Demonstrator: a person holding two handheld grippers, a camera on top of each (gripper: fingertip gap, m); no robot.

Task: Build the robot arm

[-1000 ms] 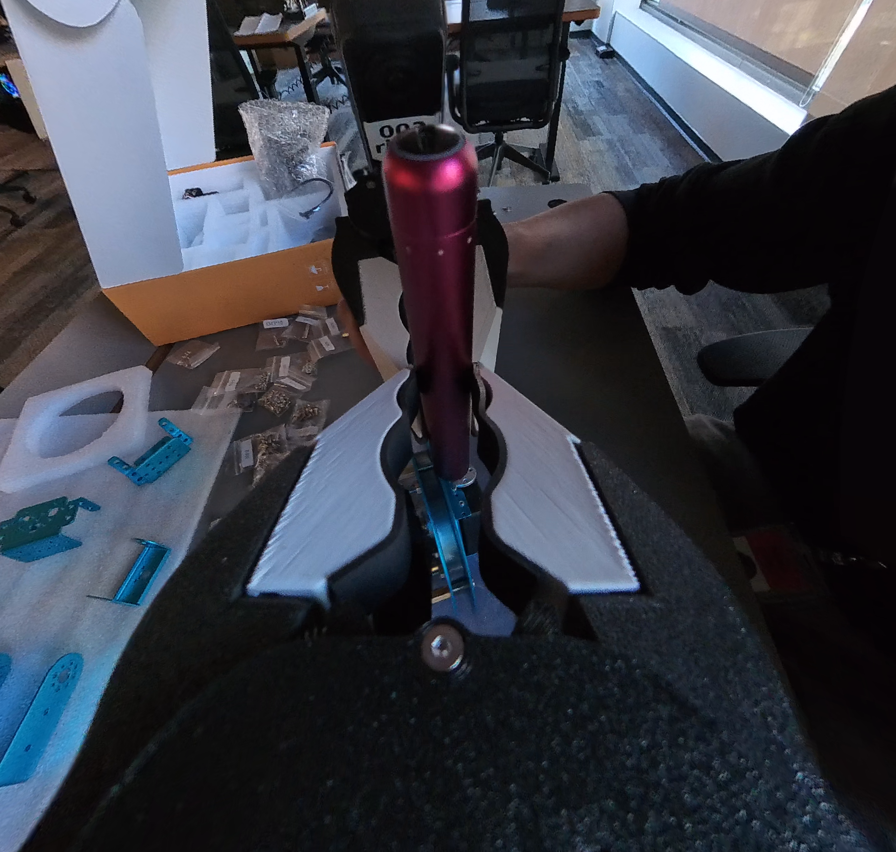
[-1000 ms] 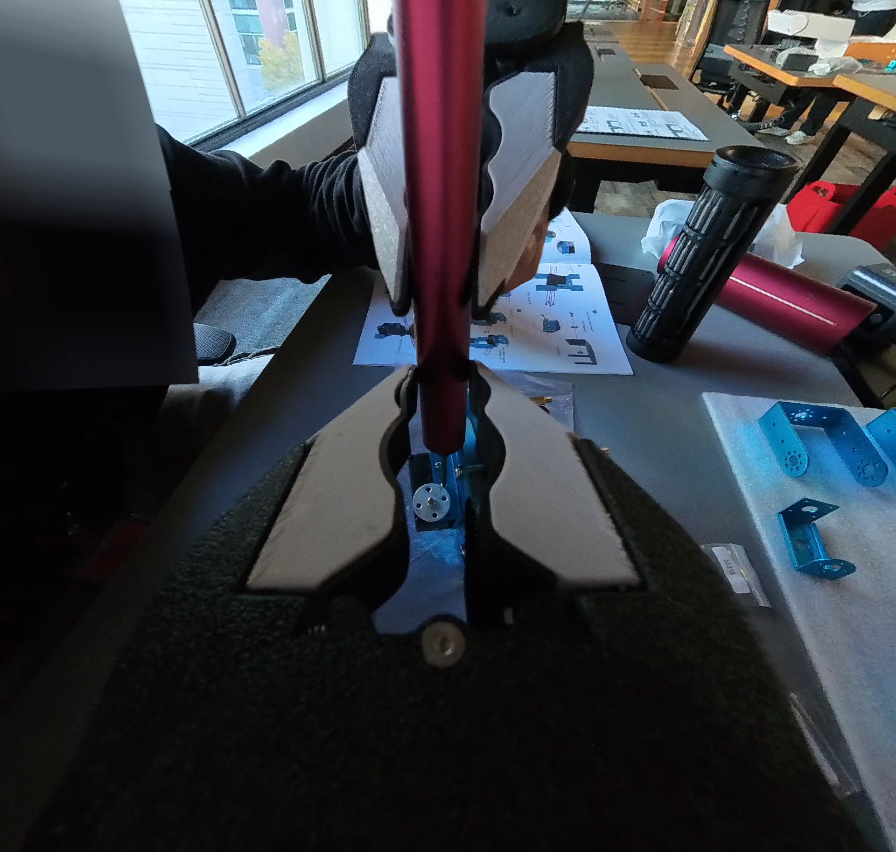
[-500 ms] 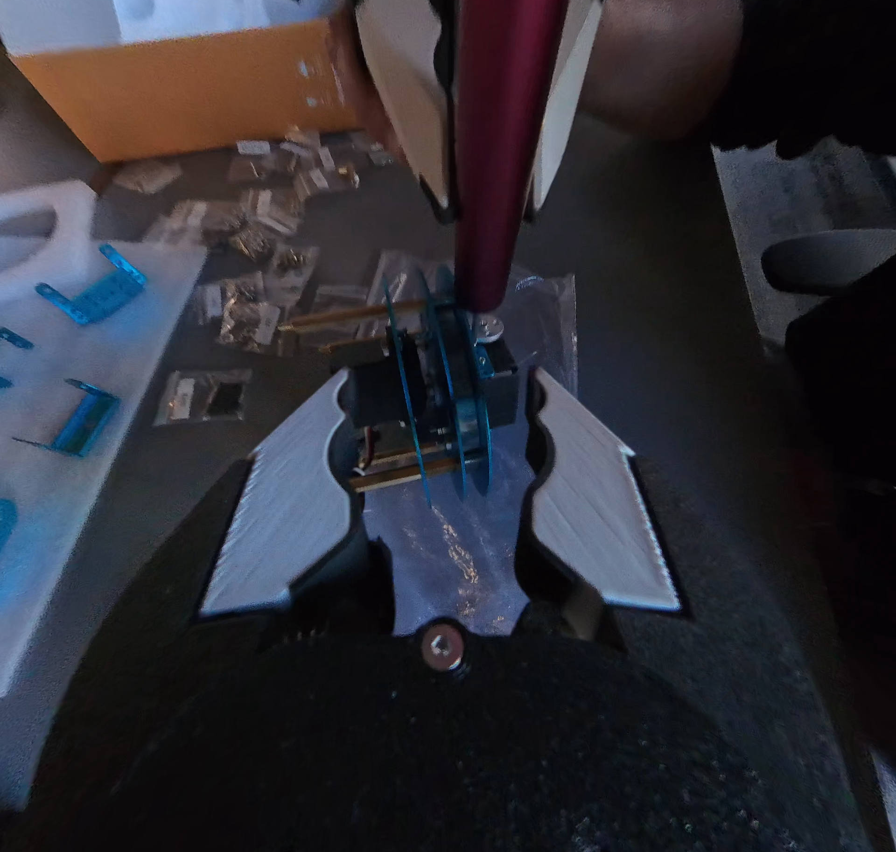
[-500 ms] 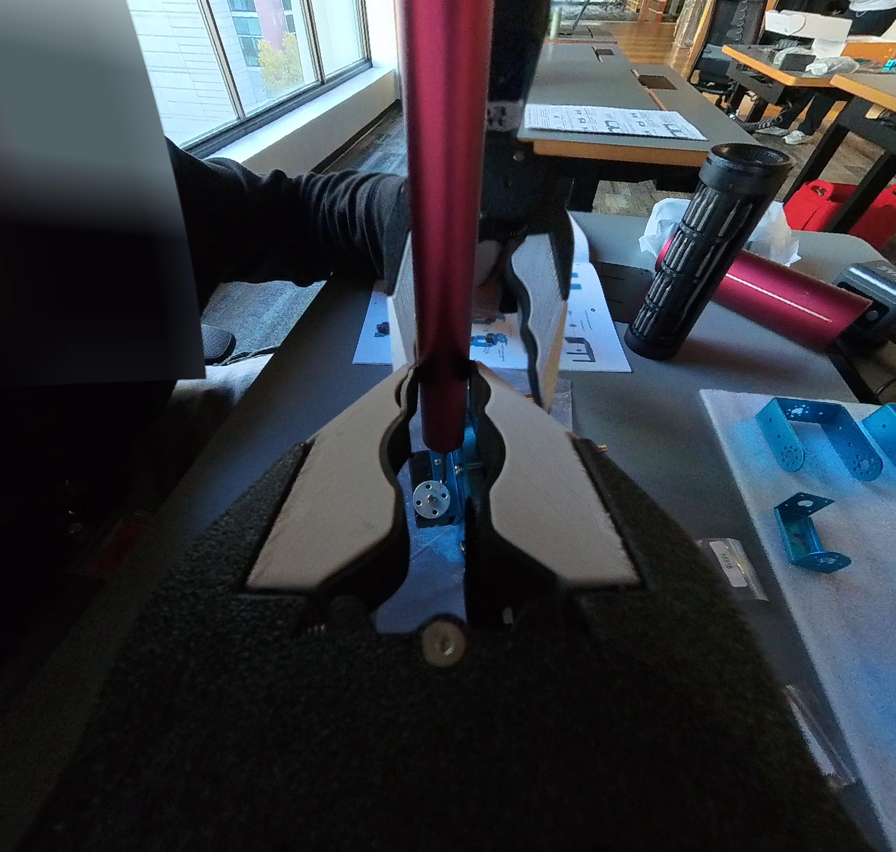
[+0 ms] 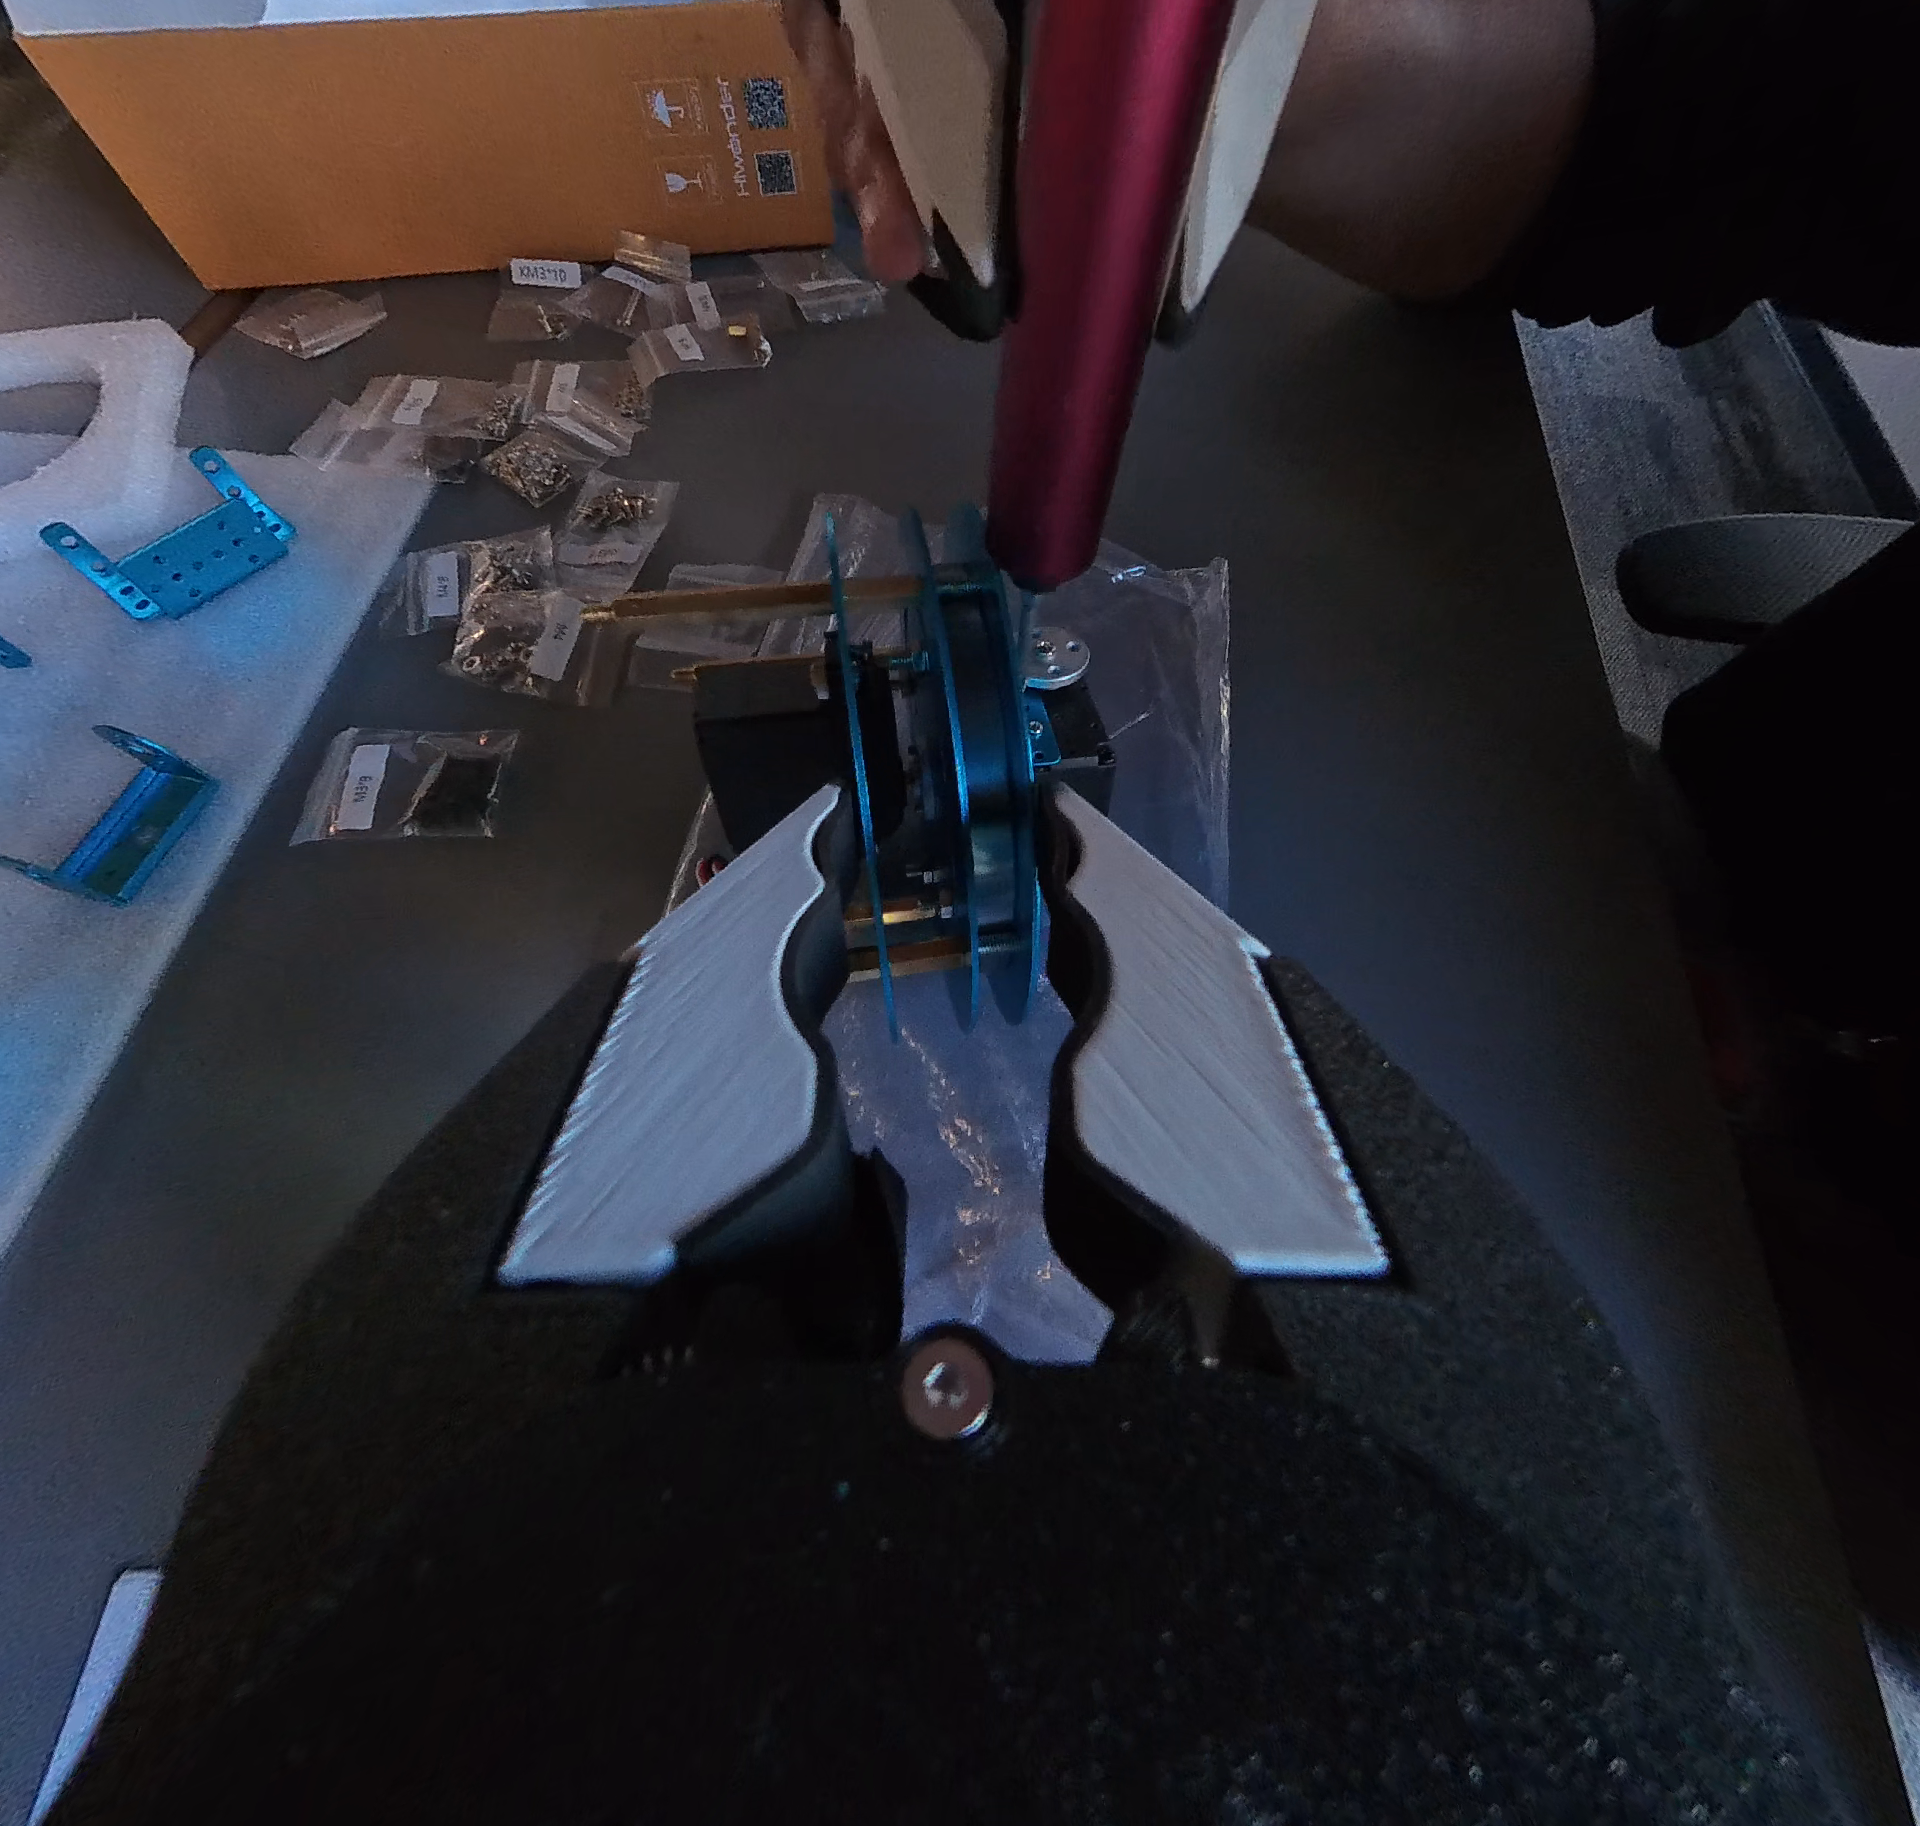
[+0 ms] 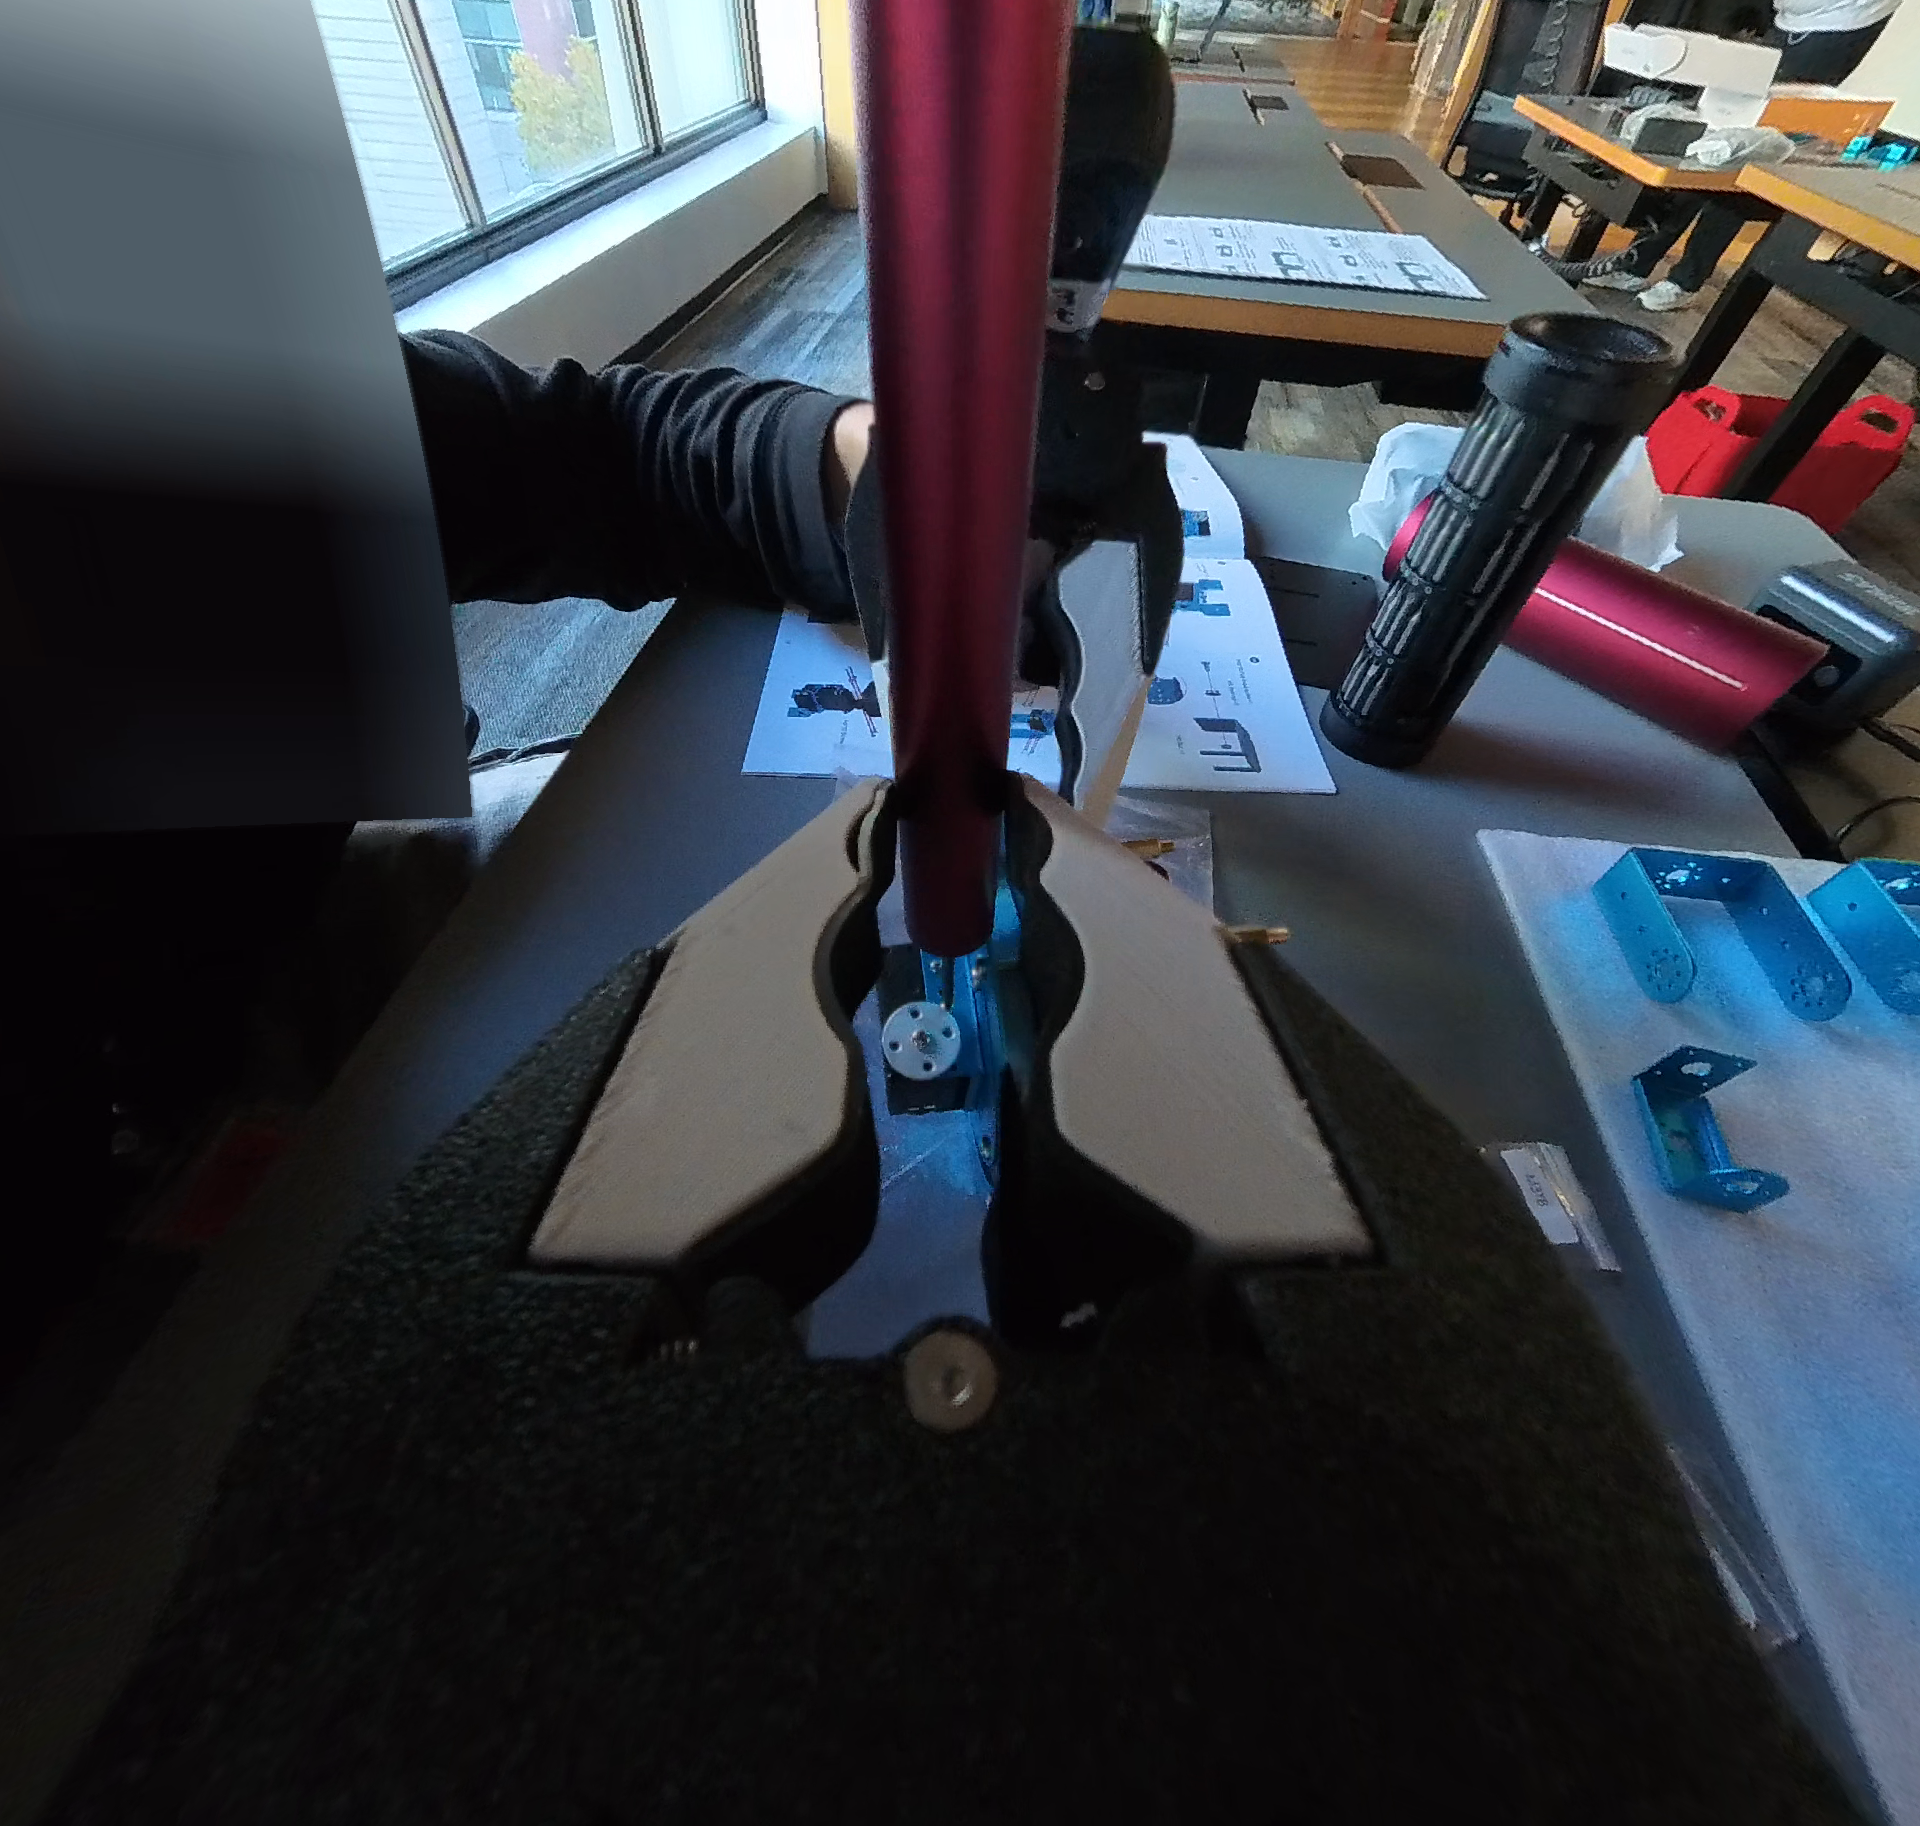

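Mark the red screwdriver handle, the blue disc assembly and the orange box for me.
red screwdriver handle (image 6: 951, 488): right wrist view, mid-shaft.
blue disc assembly (image 5: 940, 768): left wrist view, disc edge.
orange box (image 5: 416, 145): left wrist view, front wall.

Your dark grey table (image 5: 1403, 633) carries a clear plastic bag (image 5: 1164, 654) beneath both tongs, small screw packets (image 5: 520, 488) and an orange box (image 5: 416, 135) beyond the left tongs, an open instruction booklet (image 6: 1226, 696) and white foam sheet (image 6: 1714, 1309) by the right.

Upright red tube (image 6: 961, 488) above blue disc assembly (image 5: 940, 789) lying on clear bag (image 5: 971, 1132)
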